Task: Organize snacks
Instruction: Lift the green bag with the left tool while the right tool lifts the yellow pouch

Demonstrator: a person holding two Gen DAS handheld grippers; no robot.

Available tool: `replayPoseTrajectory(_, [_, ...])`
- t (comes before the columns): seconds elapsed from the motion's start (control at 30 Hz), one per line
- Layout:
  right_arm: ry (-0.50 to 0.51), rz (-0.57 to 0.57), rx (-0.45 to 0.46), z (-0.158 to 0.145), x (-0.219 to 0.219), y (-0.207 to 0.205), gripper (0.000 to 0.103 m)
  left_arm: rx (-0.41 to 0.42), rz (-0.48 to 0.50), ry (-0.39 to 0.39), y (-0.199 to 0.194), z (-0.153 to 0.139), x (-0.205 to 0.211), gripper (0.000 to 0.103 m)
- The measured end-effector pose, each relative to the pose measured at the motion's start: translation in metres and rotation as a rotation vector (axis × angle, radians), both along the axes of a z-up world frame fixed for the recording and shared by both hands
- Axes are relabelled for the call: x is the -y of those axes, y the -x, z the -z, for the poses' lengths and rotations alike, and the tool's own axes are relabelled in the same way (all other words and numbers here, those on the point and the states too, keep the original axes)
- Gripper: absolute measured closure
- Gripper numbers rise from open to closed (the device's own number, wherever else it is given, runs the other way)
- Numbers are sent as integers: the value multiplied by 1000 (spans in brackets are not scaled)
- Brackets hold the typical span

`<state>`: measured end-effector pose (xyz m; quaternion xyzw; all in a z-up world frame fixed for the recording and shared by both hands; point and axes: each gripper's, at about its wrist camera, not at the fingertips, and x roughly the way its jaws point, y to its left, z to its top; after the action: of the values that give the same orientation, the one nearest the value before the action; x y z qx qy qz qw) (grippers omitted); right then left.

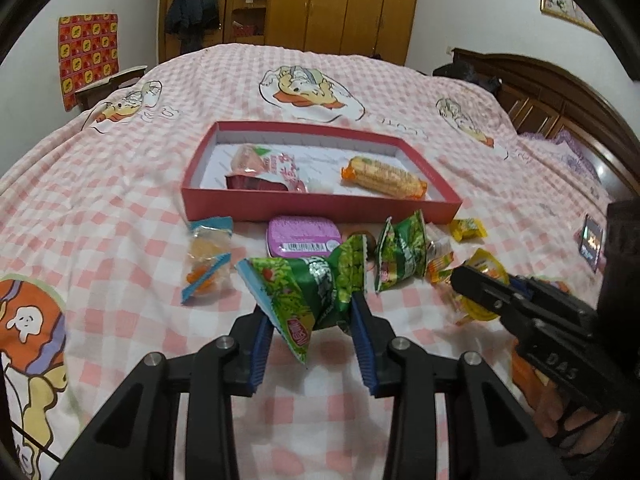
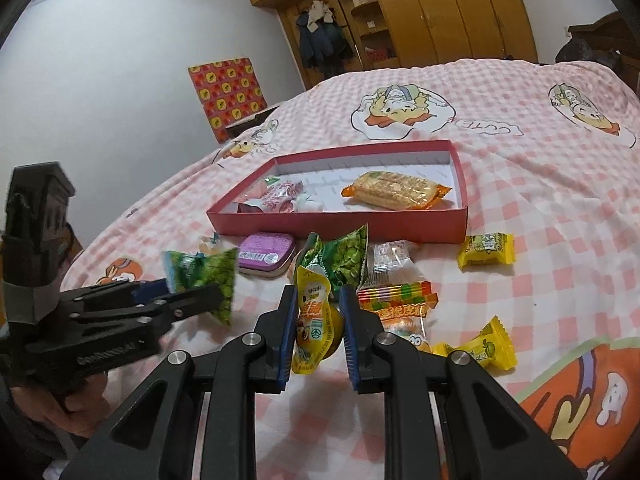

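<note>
My left gripper [image 1: 314, 312] is shut on a green pea snack packet [image 1: 308, 292] and holds it above the bed, in front of the red box [image 1: 320, 202]. It also shows in the right wrist view [image 2: 208, 284]. My right gripper [image 2: 318, 316] is shut on a yellow snack pouch [image 2: 316, 320], also lifted off the bed. The red box [image 2: 340, 222] holds a pink packet [image 1: 272, 168] and an orange-ended cracker pack [image 2: 396, 190].
Loose snacks lie on the pink checked bedspread [image 1: 120, 208] before the box: a purple tin [image 1: 302, 238], a second green packet [image 2: 340, 262], blue-edged candy packets [image 1: 208, 258], yellow candies [image 2: 486, 250], a striped candy pack [image 2: 396, 294]. A wooden headboard [image 1: 560, 92] stands at the right.
</note>
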<state>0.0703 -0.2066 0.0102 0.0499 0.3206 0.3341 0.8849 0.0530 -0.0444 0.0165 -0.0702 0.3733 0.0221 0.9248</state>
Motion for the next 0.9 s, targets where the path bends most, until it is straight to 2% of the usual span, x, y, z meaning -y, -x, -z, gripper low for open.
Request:
replayPoseTrajectory(0.4, [-4,-8,24,-8,2,3,81,13,8,-11,2,-15,-4,65])
replayPoseTrajectory(0.57, [-16,-4,9,-8,4,0,81,37,-1,-43,-1,-20,-2,65])
replayPoseTrajectory(0.9, [-31,-24,25,-23,-5,-11,81,51,-12,-11,-16,-27,-19,65])
